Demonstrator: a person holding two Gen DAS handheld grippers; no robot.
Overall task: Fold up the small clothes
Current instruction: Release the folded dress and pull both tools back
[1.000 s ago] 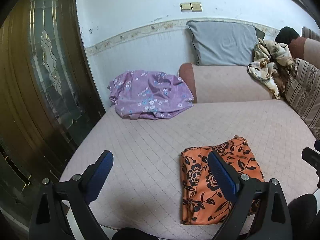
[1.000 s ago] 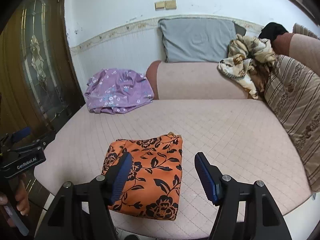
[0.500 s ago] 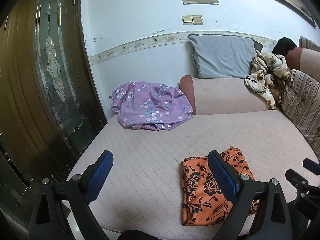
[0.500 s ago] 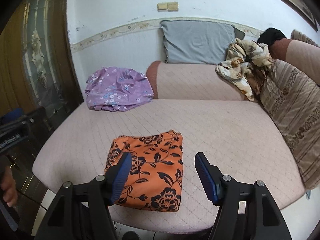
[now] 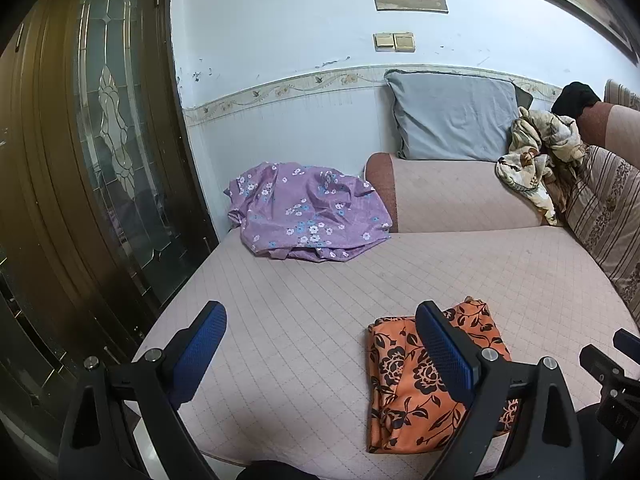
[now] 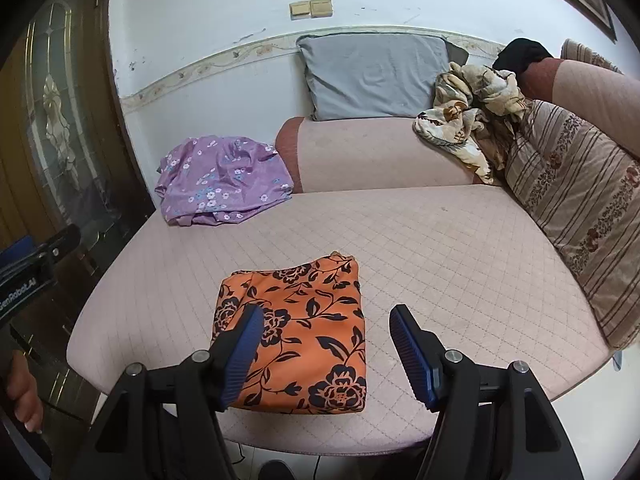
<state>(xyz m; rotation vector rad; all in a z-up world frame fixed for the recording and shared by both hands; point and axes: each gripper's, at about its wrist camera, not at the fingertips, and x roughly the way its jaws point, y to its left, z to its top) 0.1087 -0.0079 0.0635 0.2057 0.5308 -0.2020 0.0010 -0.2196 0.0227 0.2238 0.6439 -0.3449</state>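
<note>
The orange floral cloth [image 6: 298, 332] lies folded flat just ahead of the right gripper [image 6: 326, 350] (jaws spread, empty), and the left gripper [image 5: 320, 354] is empty and wide apart too, so this piece seems finished.

Matt floral cloth [image 6: 304, 328], quilted sofa cover [image 6: 440, 248]

Black left tongs [image 5: 322, 354], blue ribbed pads, silver screws, right tongs [image 6: 326, 352] alike

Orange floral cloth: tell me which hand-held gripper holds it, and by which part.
Neither. The orange floral cloth lies folded on the sofa seat; the left hand-held gripper and right hand-held gripper are open and empty.
</note>
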